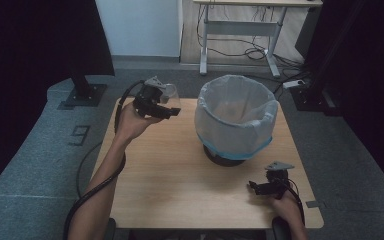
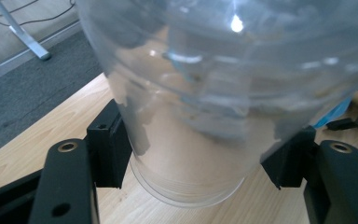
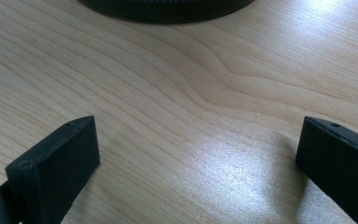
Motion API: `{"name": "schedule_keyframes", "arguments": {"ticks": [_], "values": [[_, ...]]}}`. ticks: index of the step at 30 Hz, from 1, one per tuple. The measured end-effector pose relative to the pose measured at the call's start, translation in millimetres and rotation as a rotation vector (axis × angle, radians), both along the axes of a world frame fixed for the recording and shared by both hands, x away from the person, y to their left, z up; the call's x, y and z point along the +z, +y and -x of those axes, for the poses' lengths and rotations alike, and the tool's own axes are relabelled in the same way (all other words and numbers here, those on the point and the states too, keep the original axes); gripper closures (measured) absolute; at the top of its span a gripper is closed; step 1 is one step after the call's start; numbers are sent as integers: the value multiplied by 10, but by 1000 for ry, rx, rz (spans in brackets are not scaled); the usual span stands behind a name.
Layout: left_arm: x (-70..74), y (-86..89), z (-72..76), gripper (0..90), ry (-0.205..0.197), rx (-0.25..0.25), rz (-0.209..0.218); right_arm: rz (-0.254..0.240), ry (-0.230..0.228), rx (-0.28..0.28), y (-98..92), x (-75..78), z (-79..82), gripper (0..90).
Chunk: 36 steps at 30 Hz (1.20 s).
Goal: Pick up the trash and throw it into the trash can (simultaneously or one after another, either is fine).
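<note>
The clear, round plastic cup sits between the black fingers of the left gripper, which press on its lower wall from both sides and grasp it. In the left gripper view the cup's narrower base hangs above the light wooden tabletop, clear of the wood, and its wider mouth points away from the camera. In the high view the cup shows as a pale, see-through shape at the tip of the left gripper, above the far left part of the tabletop, with the person's left hand wrapped round the gripper's body.

Just to the right of the cup, near but apart from it, stands the round waste bin lined with a translucent white plastic bag; the bag folds over the rim, shows a blue edge lower down, and the bin's dark base rests on the tabletop.

Well apart from both, at the near right corner of the tabletop, the right gripper lies low in the person's right hand. In the right gripper view its two black fingers stand wide apart, released, with bare wood between them and the bin's dark base at the top edge.

Around the tabletop lies a grey carpeted floor, and a white-legged desk stands at the back.
</note>
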State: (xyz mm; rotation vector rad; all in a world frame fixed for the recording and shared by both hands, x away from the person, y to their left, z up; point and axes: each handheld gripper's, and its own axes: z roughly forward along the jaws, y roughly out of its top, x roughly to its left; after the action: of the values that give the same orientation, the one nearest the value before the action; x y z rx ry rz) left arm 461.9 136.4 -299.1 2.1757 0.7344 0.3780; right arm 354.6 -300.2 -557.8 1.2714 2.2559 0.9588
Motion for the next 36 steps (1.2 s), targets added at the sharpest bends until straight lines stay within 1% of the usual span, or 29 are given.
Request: {"name": "schedule_keyframes", "arguments": {"ticks": [3,6,7,8,9,10,11,12,13,15,16,20,24,27,28,29,32,36], "values": [[57,-43,-8,344,-3,-7,-10,0,0,0,0,0,0,0],[98,-67,-14,344,-4,-13,-12,1,1,0,-1,2,1,0],[141,-90,-15,344,-7,-16,-7,1,1,0,-1,2,1,0],[141,-90,-15,345,-7,-16,-7,0,1,1,-1,1,0,0],[185,-118,-16,344,-10,-21,-9,1,1,1,-1,1,0,0],[185,-118,-16,344,-10,-21,-9,0,1,1,-1,1,0,0],[229,-150,-14,344,-12,-28,-10,1,1,0,-1,2,0,0],[229,-150,-14,344,-12,-28,-10,1,1,0,-1,2,0,0],[272,-180,-13,344,-14,-35,-9,1,1,1,-1,1,0,0],[311,-214,-11,344,-17,-39,-10,1,1,1,-1,1,0,0],[311,-214,-11,344,-17,-39,-10,1,1,1,-1,1,0,0],[406,-306,-8,344,-26,-54,-6,1,1,1,-1,1,0,0],[445,-357,-9,344,-29,-64,-4,1,1,1,-1,1,0,0],[489,-445,-10,344,-28,-75,-1,1,1,1,-1,1,0,0],[489,-445,-10,344,-28,-75,-1,2,1,1,-1,1,0,0],[512,-490,-11,344,-29,-83,-3,2,1,0,-1,2,0,0],[531,-534,-15,344,-30,-94,4,2,1,1,-2,1,0,0],[574,-654,-16,344,-35,-110,3,2,1,1,-2,1,0,0]]}}
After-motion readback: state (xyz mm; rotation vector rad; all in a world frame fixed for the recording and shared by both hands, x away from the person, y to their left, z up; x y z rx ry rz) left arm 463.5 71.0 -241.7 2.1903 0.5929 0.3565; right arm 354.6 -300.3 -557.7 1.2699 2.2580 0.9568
